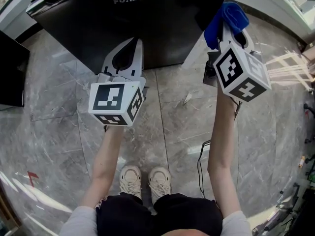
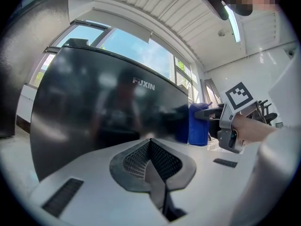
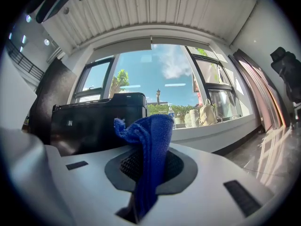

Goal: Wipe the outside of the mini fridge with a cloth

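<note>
The mini fridge [image 1: 133,18] at the far side is glossy black with pale grey lettering. The cloth [image 1: 227,19] at far right is bright blue. The left gripper [image 2: 151,147] and right gripper [image 1: 235,36] are white with dark grey mesh-patterned pads. The marker cube [image 1: 115,102] on each carries black-and-white squares. The floor [image 1: 59,97] is grey marbled tile with white veins and a small red mark [image 1: 31,177] at near left. The shoes [image 1: 145,181] are cream, the shorts [image 1: 147,215] black.
</note>
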A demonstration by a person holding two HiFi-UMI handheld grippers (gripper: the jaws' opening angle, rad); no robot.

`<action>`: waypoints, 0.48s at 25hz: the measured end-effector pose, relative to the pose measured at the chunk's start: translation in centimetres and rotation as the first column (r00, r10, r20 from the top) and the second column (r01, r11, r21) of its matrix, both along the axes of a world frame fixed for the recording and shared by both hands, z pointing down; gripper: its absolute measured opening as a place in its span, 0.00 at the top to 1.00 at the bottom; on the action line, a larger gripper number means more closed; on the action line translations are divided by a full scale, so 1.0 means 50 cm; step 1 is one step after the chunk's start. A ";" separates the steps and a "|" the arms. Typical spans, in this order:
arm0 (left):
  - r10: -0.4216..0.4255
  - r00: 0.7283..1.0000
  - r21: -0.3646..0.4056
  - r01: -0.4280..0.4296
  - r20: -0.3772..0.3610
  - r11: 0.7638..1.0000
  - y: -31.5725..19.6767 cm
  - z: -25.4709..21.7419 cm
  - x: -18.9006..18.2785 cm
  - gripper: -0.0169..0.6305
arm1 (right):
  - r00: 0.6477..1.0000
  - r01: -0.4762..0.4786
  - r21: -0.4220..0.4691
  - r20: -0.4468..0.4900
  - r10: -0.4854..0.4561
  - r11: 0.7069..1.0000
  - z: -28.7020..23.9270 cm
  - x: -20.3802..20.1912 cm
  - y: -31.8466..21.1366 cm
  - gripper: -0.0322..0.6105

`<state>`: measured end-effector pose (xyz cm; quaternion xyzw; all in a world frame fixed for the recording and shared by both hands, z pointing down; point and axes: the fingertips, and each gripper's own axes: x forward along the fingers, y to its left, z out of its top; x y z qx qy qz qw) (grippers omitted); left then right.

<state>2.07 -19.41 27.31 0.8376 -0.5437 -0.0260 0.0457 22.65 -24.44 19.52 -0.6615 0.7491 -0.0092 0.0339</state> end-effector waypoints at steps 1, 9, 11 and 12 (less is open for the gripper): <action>-0.003 1.000 0.002 0.003 0.002 1.000 0.003 0.000 -0.005 0.97 | 1.000 0.013 -0.001 0.012 -0.013 1.000 0.001 -0.007 0.006 0.87; -0.076 0.997 -0.032 0.076 -0.001 0.997 0.034 0.025 -0.106 0.97 | 0.986 0.154 -0.045 0.068 -0.151 0.987 0.049 -0.122 0.063 0.87; -0.102 0.995 -0.026 0.102 0.002 0.994 0.043 0.018 -0.136 0.97 | 0.975 0.215 -0.054 0.065 -0.211 0.975 0.061 -0.179 0.075 0.87; -0.119 0.993 -0.021 0.119 0.002 0.993 0.047 0.014 -0.153 0.97 | 0.968 0.248 -0.055 0.060 -0.244 0.967 0.065 -0.212 0.081 0.87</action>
